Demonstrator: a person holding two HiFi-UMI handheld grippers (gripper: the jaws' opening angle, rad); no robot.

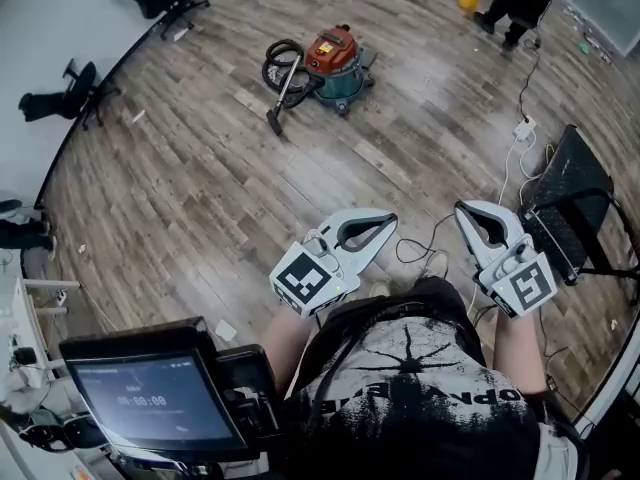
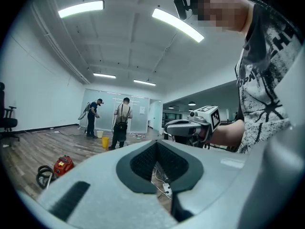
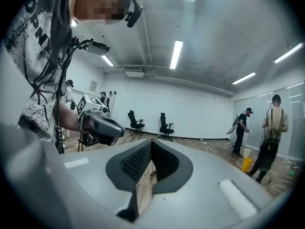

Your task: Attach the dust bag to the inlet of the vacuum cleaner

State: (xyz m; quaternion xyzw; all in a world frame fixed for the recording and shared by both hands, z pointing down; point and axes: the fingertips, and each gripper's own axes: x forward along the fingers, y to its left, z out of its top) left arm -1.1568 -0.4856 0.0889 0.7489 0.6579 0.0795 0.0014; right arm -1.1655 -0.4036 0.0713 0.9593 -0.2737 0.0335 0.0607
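Close to your chest, the left hand-held gripper [image 1: 380,226] and the right hand-held gripper [image 1: 468,213] both have their jaws pressed together on nothing and point roughly level. The 2 are empty, so the step in hand looks like the approach, not the fitting.

The dust bag shows in no view, so find it first. Spread 1 pair of jaws only once you are at it.

Just beyond your right side, cables [image 1: 420,253] trail over the floor [image 1: 200,198] toward a power strip [image 1: 523,128] near its right edge. Step left of them.

The vacuum cleaner [image 1: 335,63] stands well apart from you, toward the floor's far edge, with its hose [image 1: 280,68] coiled against its left side. The inlet is too small to make out from here. Walk round until it faces you, then crouch so both hand-held grippers can work on it.
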